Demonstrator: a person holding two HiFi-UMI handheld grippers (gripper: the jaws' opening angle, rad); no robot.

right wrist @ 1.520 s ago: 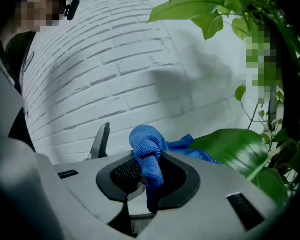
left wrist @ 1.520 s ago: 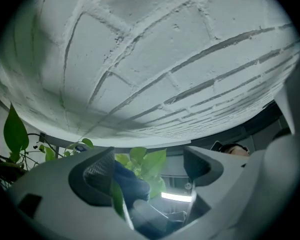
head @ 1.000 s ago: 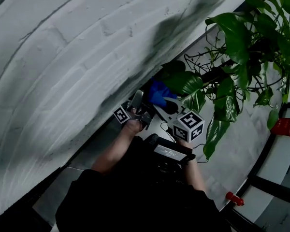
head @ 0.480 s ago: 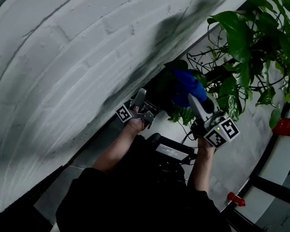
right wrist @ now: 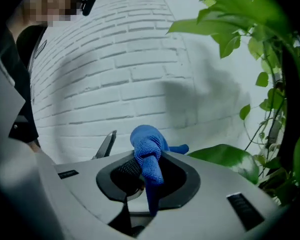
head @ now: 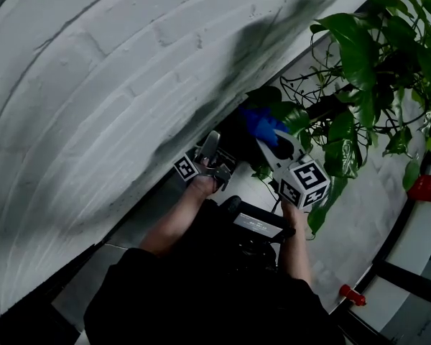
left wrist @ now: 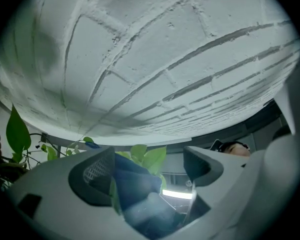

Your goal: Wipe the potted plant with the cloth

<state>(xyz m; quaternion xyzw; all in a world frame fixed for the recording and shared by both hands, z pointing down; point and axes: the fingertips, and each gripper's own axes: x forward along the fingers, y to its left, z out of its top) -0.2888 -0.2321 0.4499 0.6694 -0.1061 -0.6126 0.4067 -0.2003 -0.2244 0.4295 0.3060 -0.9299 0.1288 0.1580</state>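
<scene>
The potted plant (head: 359, 56) spreads large green leaves at the right of the head view. My right gripper (head: 264, 138) is shut on a bunched blue cloth (head: 261, 123) and holds it against the plant's lower left leaves. In the right gripper view the cloth (right wrist: 147, 146) sticks up from the right gripper (right wrist: 149, 163), with a broad leaf (right wrist: 225, 156) just to its right. My left gripper (head: 214, 139) stands open just left of the cloth. The left gripper view shows the left gripper (left wrist: 149, 155) with the blue cloth (left wrist: 135, 179) and pale leaves (left wrist: 149, 157) in front of its gap.
A white brick wall (head: 93, 85) fills the left and top. A red object (head: 425, 187) and a small red part (head: 350, 293) sit on a dark frame at the right. Trailing stems (right wrist: 272, 119) hang at the right. A dark device (head: 258, 225) hangs on the person's chest.
The right gripper swung right into the leaves with the cloth, then came back a little to the left. The left gripper has hardly moved.
</scene>
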